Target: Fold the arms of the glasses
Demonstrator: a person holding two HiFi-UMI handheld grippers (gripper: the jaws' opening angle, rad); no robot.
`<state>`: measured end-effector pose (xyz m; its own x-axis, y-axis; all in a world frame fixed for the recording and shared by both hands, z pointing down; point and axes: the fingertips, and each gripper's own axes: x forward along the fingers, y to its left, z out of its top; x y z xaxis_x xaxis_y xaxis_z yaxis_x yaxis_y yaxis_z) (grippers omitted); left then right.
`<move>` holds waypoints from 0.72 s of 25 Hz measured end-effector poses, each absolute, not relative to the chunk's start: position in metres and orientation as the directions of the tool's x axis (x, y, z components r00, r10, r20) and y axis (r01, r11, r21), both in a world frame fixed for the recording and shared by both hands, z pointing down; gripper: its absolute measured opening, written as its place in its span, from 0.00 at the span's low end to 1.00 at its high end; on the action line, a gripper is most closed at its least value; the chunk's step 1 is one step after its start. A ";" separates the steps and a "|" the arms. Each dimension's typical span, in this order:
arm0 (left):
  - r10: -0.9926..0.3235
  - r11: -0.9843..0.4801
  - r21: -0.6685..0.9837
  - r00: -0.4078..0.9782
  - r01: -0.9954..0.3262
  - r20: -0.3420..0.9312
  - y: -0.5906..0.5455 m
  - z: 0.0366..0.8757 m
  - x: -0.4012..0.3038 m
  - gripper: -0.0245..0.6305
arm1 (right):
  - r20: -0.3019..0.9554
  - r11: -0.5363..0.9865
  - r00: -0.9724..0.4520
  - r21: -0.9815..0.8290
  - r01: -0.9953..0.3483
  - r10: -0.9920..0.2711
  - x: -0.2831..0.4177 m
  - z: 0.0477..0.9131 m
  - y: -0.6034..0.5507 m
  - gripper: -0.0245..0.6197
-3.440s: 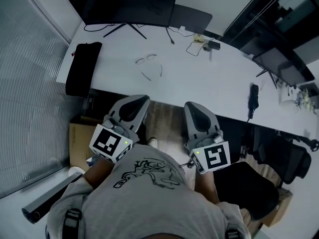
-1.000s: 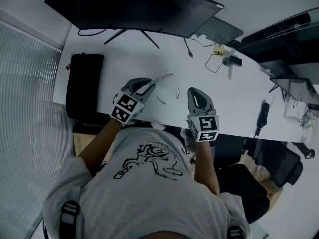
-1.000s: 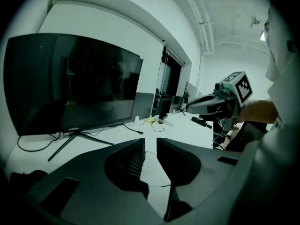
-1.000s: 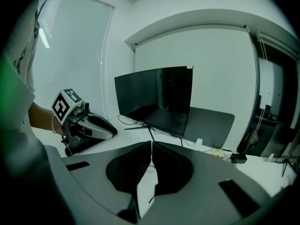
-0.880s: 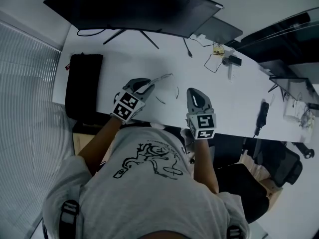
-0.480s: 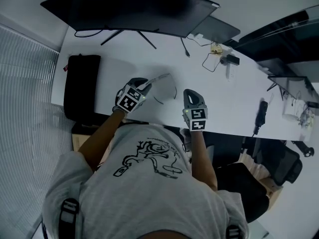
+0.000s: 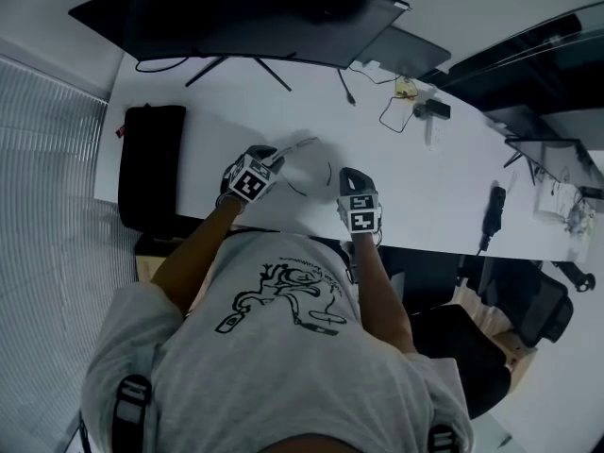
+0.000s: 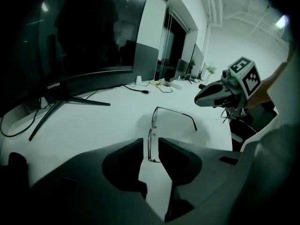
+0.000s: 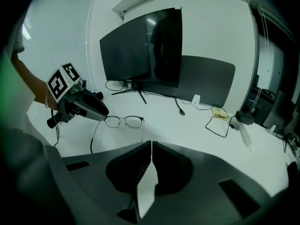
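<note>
- Step in hand, as I judge it: getting a hold on the glasses (image 9: 124, 121) before any folding; both arms are spread open, so no fold is made yet
- The glasses stand on the white desk (image 7: 425, 187) in front of the monitor (image 7: 245, 26), front facing it, arms trailing away from it toward the person
- The left gripper (image 8: 150, 149) sits on the side of the glasses away from the monitor; its jaws stand slightly apart and straddle the rim of the nearest lens, with desk showing on either side of the rim, so it looks unclamped
- The right gripper (image 9: 151, 146) has its jaws pressed together with nothing between them; it hangs farther from the monitor than the glasses, near the desk's front edge and apart from the free arm
- Next move, in my view: the left jaws close gently on the rim to steady the front; the right gripper then comes to the far arm's tip and pushes it inward toward the lenses; the thin wire could slip or twist if squeezed hard
</note>
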<state>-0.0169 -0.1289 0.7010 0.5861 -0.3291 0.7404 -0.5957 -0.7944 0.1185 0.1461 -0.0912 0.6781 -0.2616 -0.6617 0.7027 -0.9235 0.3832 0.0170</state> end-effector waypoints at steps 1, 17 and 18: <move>-0.325 -0.794 0.121 0.584 -0.595 0.744 -0.129 0.703 -0.016 0.21 | 0.714 0.381 -0.259 0.011 -0.925 -0.651 0.147 0.684 -0.090 0.06; -0.316 -0.781 0.132 0.568 -0.610 0.760 -0.124 0.715 -0.010 0.14 | 0.796 0.393 -0.286 -0.066 -0.917 -0.533 0.141 0.731 -0.081 0.09; -0.315 -0.782 0.131 0.568 -0.609 0.760 -0.123 0.715 -0.010 0.14 | 0.800 0.394 -0.287 -0.069 -0.916 -0.528 0.140 0.733 -0.080 0.09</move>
